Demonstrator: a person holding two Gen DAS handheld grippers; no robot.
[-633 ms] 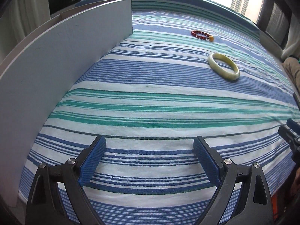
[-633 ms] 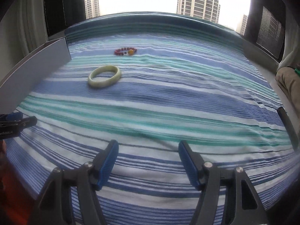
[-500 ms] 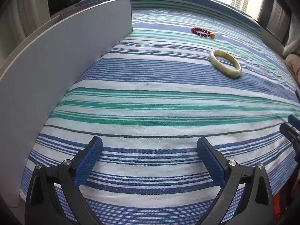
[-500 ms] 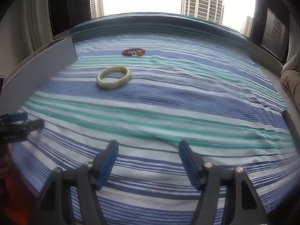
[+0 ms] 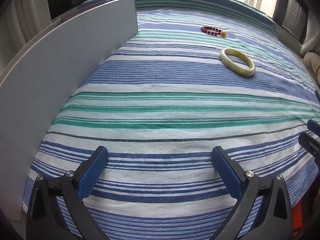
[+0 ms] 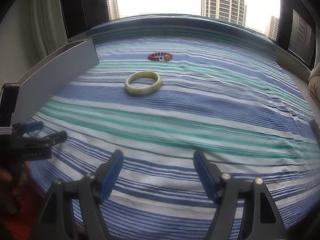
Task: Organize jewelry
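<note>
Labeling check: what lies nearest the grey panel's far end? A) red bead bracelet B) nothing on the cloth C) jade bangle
A: the bead bracelet lies farther back, level with the panel's end; the bangle sits nearer the camera.

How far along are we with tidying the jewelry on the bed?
Nothing looks put away yet. The pale bangle and the red bead bracelet lie loose on the striped bedspread. The left gripper and right gripper are open and empty, their jaws having just been opening. Both pieces remain.
</note>
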